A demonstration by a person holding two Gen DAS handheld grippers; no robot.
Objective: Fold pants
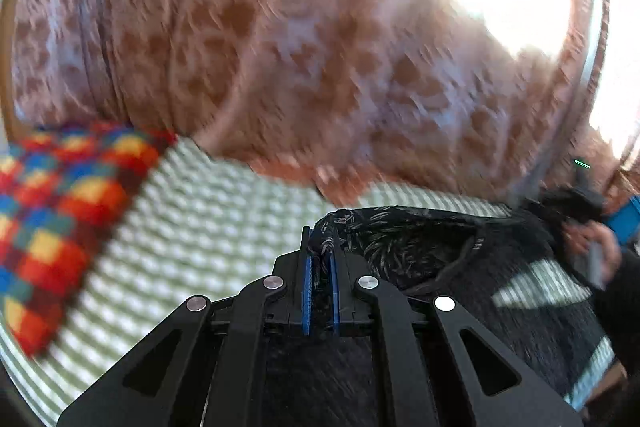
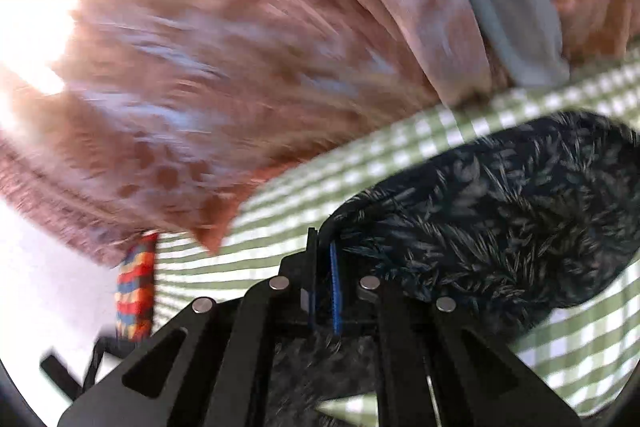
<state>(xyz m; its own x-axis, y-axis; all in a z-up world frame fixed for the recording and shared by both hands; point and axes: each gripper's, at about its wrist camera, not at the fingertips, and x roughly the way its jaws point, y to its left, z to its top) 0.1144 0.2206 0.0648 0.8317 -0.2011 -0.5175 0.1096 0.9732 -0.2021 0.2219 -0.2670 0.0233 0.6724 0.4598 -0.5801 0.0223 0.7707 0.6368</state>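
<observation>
Honestly, the dark leaf-print pants (image 2: 500, 219), lower right on the green gingham cloth (image 2: 400, 155), looked soft and floppy, so both the left gripper (image 1: 321, 259) and right gripper (image 2: 325, 267) were clamped on edges, probably the sensible spot to grab.

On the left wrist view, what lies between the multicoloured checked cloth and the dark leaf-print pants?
Only bare green-and-white gingham bedcover lies between the multicoloured checked cloth and the dark leaf-print pants; the left wrist view shows this.

We see a green-and-white checked bedcover (image 2: 400, 163) across mid-frame, dark leaf-print pants (image 2: 500, 219) lying at right, a multicoloured checked blanket (image 1: 52, 211) at left.
</observation>
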